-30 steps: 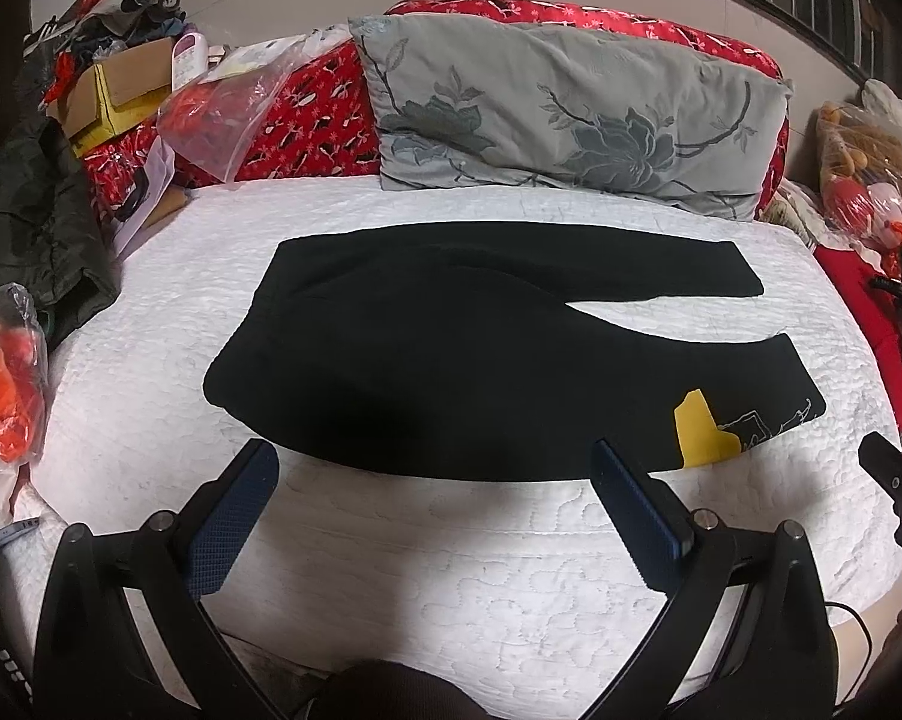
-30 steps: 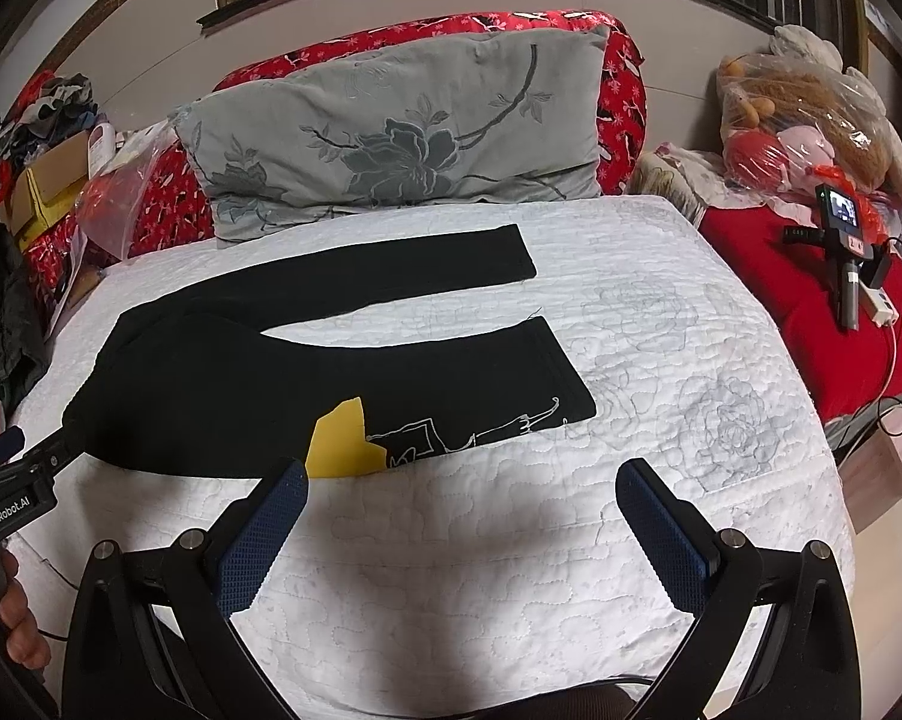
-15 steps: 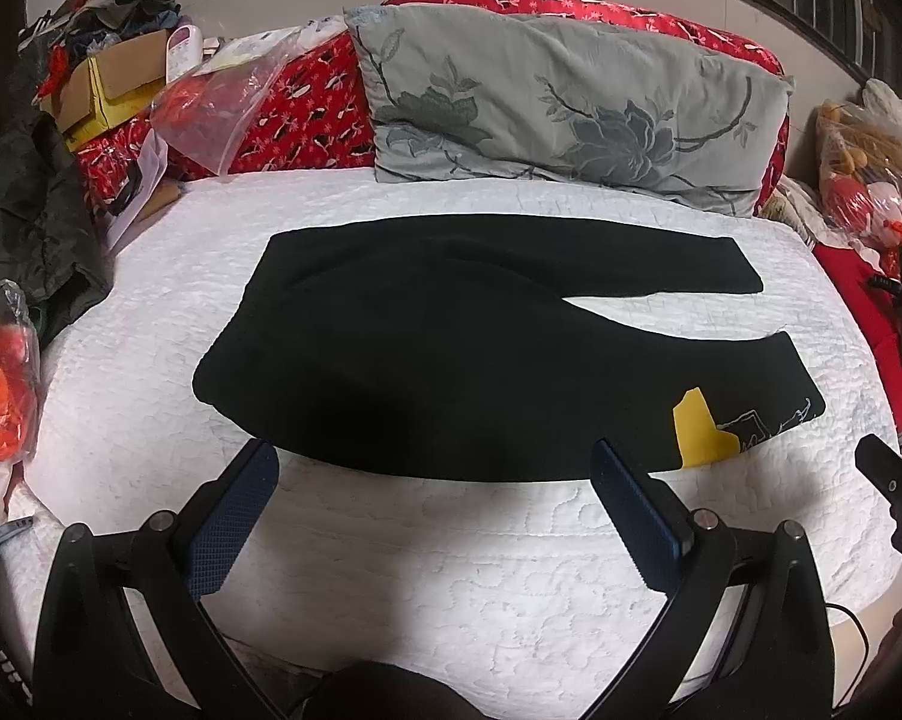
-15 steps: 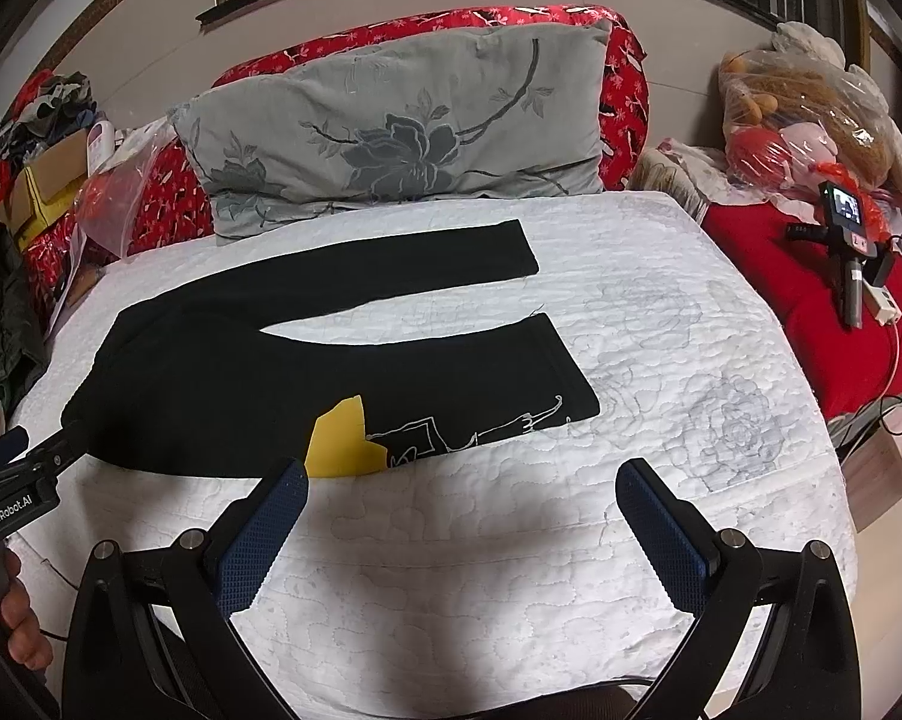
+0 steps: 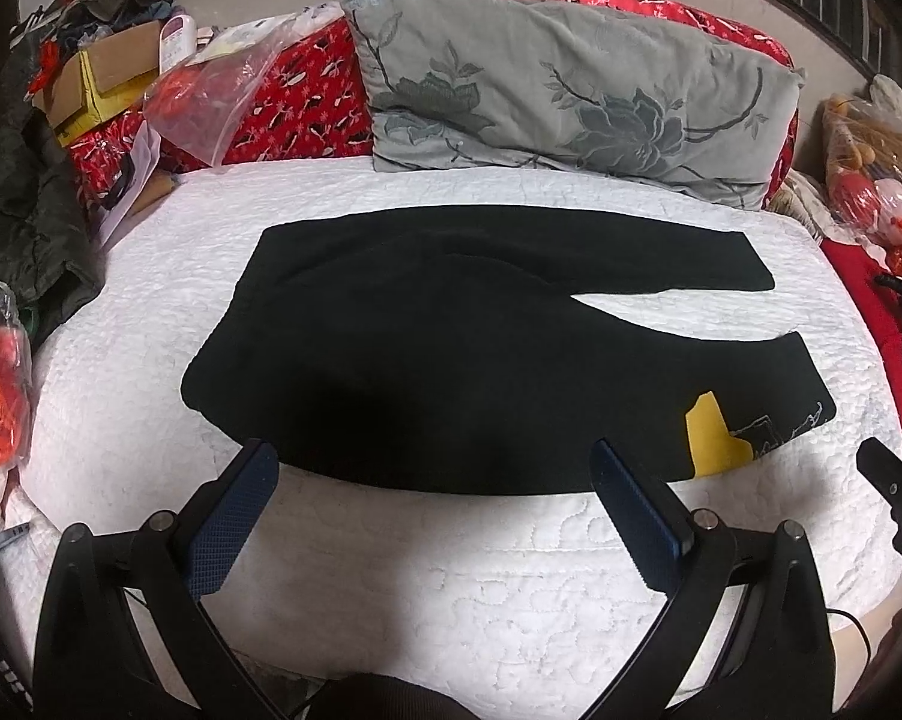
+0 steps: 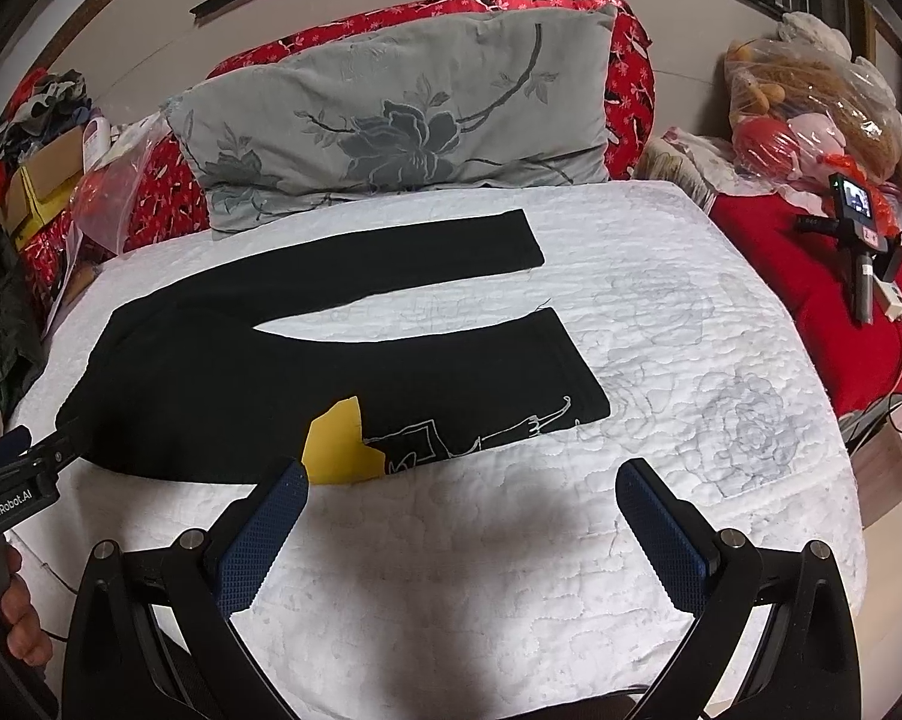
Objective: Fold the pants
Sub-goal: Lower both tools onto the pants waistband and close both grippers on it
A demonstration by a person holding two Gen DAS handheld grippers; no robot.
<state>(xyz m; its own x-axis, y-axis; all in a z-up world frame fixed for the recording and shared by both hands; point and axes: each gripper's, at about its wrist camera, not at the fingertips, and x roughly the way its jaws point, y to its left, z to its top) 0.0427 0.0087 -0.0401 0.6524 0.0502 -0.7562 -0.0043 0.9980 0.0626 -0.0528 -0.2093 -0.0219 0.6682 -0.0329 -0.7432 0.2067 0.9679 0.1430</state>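
Black pants (image 5: 451,348) lie flat on the white quilted bed (image 5: 438,570), waist at the left, two legs spread toward the right. The near leg has a yellow patch (image 5: 712,444) and white line print by its cuff. The pants also show in the right wrist view (image 6: 258,384) with the patch (image 6: 336,447). My left gripper (image 5: 432,468) is open and empty, hovering over the near edge of the pants at the waist side. My right gripper (image 6: 463,483) is open and empty, just in front of the near leg's cuff end. The right gripper's tip (image 5: 889,474) shows at the left view's right edge.
A grey flowered pillow (image 5: 571,96) leans on red bedding (image 5: 294,102) at the back. Plastic bags and a cardboard box (image 5: 108,84) crowd the left side. A bag of soft toys (image 6: 811,102) and a small camera on a stick (image 6: 859,228) lie on a red cover at the right.
Both grippers have crept slightly forward toward the pants; the left one's tips now reach the pants' near edge. The pants have not moved and both grippers stay open.
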